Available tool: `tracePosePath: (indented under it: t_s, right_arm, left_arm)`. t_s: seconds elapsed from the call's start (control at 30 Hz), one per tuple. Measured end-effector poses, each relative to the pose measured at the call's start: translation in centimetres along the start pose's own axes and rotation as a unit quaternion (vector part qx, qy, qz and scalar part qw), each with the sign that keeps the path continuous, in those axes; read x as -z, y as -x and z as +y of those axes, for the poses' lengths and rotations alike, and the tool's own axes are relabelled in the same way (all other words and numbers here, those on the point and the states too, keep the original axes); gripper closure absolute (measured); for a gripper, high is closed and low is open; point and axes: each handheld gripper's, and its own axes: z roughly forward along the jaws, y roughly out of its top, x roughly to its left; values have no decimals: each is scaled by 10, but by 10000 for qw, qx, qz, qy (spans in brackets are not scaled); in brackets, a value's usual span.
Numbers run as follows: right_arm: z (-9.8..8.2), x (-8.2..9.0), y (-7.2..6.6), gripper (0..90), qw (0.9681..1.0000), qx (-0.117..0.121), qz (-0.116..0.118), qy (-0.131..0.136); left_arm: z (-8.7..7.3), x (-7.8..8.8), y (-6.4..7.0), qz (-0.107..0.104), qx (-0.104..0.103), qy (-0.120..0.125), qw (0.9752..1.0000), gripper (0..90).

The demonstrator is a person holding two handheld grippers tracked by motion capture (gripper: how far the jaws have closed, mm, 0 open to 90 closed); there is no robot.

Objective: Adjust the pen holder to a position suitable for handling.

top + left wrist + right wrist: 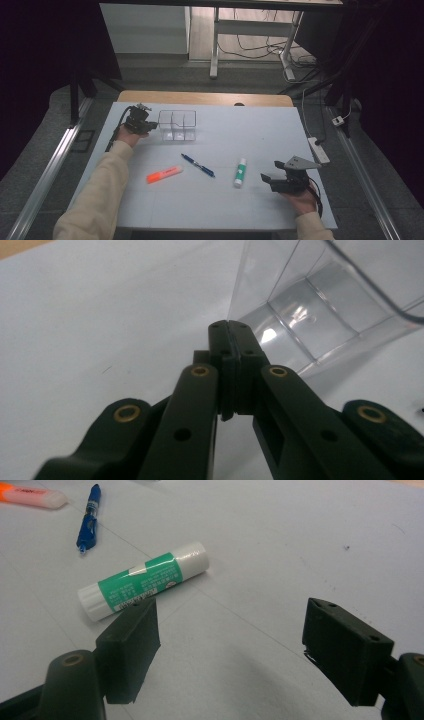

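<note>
My left gripper [147, 125] sits at the back left of the white table, its tips just left of a clear plastic organizer [177, 125]. In the left gripper view its jaws are pressed together, shut with nothing between them [229, 332], and the organizer [320, 310] stands close ahead on the right. My right gripper [270, 172] rests at the front right with its jaws wide open [240, 630]. A green and white glue stick [240, 172] [142, 580] lies just left of it. A blue pen [198, 165] [88, 519] and an orange highlighter [164, 174] [31, 495] lie mid-table.
The white table surface [230, 130] ends on a wooden strip at the back. A white power strip [319, 149] lies off the right edge. Beyond the table are desk legs and floor cables [270, 50].
</note>
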Motion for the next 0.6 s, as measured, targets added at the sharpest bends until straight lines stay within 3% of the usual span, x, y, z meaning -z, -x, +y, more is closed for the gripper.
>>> tracePosePath:
  t_s: [0.6]
  right_arm:
    - [-1,-2,-1,225,10000,32,8,-67]
  left_arm:
    - [4,-11,5,-44,-46,-69,10000,889]
